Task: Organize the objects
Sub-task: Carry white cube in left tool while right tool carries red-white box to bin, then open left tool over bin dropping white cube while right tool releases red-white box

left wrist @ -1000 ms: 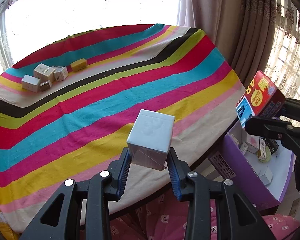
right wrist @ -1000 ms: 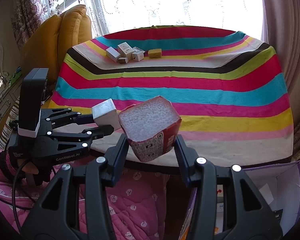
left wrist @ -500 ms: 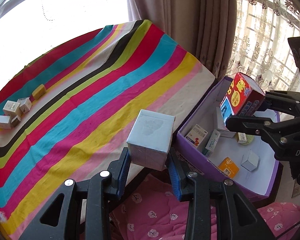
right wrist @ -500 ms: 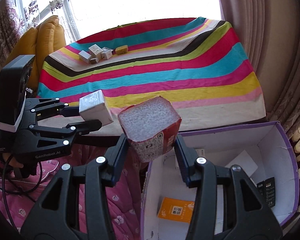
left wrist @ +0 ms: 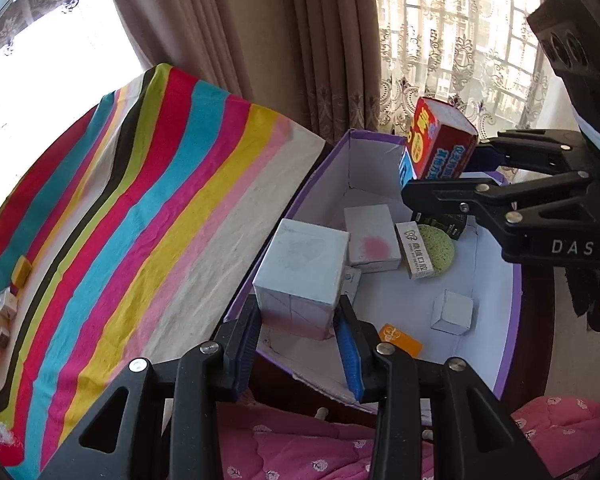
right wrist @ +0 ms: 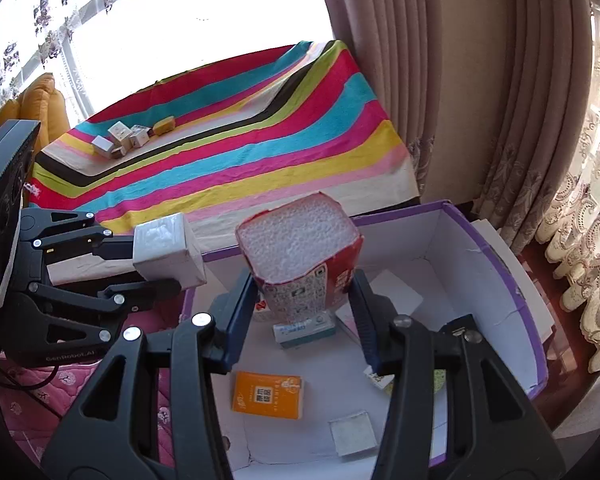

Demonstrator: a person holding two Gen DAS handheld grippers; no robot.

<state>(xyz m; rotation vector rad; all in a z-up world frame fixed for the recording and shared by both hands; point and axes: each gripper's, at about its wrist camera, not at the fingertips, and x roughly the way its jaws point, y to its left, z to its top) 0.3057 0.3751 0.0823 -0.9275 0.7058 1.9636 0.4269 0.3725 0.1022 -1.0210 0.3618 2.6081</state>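
Your left gripper [left wrist: 300, 320] is clamped on a pale grey box [left wrist: 302, 276], its blue pads pressed against the box's 2 sides, and the box hangs above the near-left corner of the purple-rimmed bin [left wrist: 512, 320]. Your right gripper [right wrist: 304, 312] is clamped on a red carton [right wrist: 304, 260] with a white foam-filled top, held over the middle of the same bin [right wrist: 516, 280]. In your left view the red carton [left wrist: 440, 148] sits high over the bin's far end, gripped between the other tool's black arms.

Inside the bin you can see a white box with a pink smudge [left wrist: 372, 236], a narrow white box with print [left wrist: 414, 248] leaning against a green sponge [left wrist: 440, 248], a small grey cube [left wrist: 452, 312] and an orange packet [right wrist: 268, 394] lying flat on the floor. A small teal-edged box [right wrist: 304, 330] lies right under the red carton.

The striped cloth [right wrist: 260, 152] covers the table just beside the bin. At its far end a cluster of small white boxes [right wrist: 120, 140] and a yellow block [right wrist: 164, 125] remain, well apart from both of your grippers
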